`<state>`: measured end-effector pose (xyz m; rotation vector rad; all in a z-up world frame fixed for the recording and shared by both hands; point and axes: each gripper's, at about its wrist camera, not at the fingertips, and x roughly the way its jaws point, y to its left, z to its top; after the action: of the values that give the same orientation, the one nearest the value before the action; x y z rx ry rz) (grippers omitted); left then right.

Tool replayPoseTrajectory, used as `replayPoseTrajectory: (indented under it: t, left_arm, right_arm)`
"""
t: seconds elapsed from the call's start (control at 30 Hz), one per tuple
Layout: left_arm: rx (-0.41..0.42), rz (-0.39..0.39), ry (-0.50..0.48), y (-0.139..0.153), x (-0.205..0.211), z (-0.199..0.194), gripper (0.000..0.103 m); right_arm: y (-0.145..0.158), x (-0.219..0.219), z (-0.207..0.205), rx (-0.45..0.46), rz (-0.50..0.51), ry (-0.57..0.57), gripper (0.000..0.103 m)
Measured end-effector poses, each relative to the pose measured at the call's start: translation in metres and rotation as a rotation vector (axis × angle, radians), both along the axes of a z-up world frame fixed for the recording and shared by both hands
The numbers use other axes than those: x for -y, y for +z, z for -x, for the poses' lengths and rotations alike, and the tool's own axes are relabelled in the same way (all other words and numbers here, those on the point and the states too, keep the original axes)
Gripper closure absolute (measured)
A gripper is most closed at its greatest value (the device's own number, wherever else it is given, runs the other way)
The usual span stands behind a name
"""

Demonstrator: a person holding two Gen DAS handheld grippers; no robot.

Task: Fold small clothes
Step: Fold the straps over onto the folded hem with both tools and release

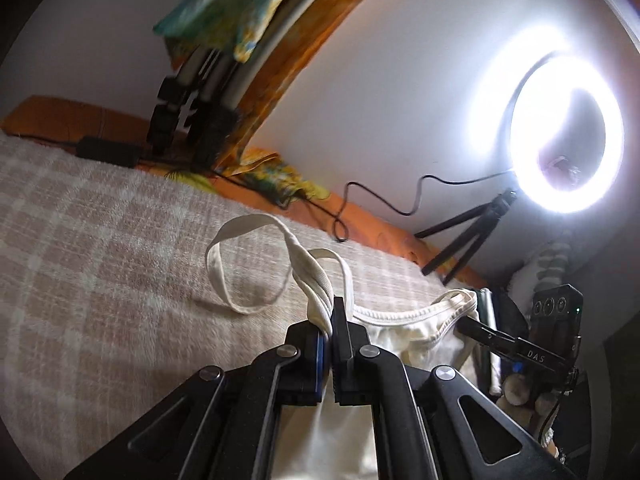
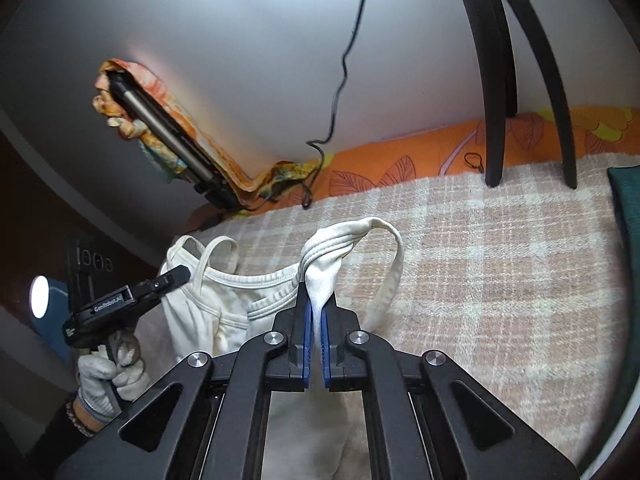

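Observation:
A small white tank top [image 1: 404, 334] hangs between my two grippers above a plaid blanket [image 1: 100, 240]. My left gripper [image 1: 330, 320] is shut on one shoulder strap, whose loop [image 1: 240, 264] droops onto the blanket. My right gripper [image 2: 316, 312] is shut on the other shoulder strap [image 2: 340, 248]; the top's body [image 2: 208, 316] sags to its left. The right gripper shows in the left wrist view [image 1: 472, 326], the left gripper in the right wrist view [image 2: 176, 276], each at the top's far corner.
A lit ring light [image 1: 568, 140] on a small tripod [image 1: 464, 236] stands at the blanket's far edge, its cable [image 1: 380, 200] trailing along the orange sheet [image 2: 400, 168]. A folded tripod [image 1: 192, 112] leans on the wall. A dark green cloth [image 2: 628, 208] lies at right.

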<state>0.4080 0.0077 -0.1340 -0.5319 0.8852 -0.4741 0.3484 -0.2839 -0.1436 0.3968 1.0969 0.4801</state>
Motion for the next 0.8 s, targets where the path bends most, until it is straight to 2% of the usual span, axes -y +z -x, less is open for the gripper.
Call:
replayPoseTrajectory:
  t: [0.27, 0.43, 0.63, 0.8]
  left_arm:
    - [0.064, -0.018, -0.024, 0.04, 0.001, 0.049, 0.103]
    - [0.09, -0.041, -0.04, 0.055, 0.002, 0.089, 0.103]
    - [0.083, -0.06, -0.057, 0.053, 0.003, 0.138, 0.103]
    - [0.066, -0.086, -0.068, 0.041, 0.001, 0.174, 0.103]
  right_arm:
    - [0.055, -0.005, 0.044, 0.062, 0.0, 0.012, 0.1]
    - [0.077, -0.009, 0.082, 0.068, 0.006, 0.017, 0.1]
    - [0.089, -0.014, 0.138, 0.055, 0.03, 0.03, 0.1]
    - [0.082, -0.017, 0.176, 0.026, 0.063, 0.035, 0.1]
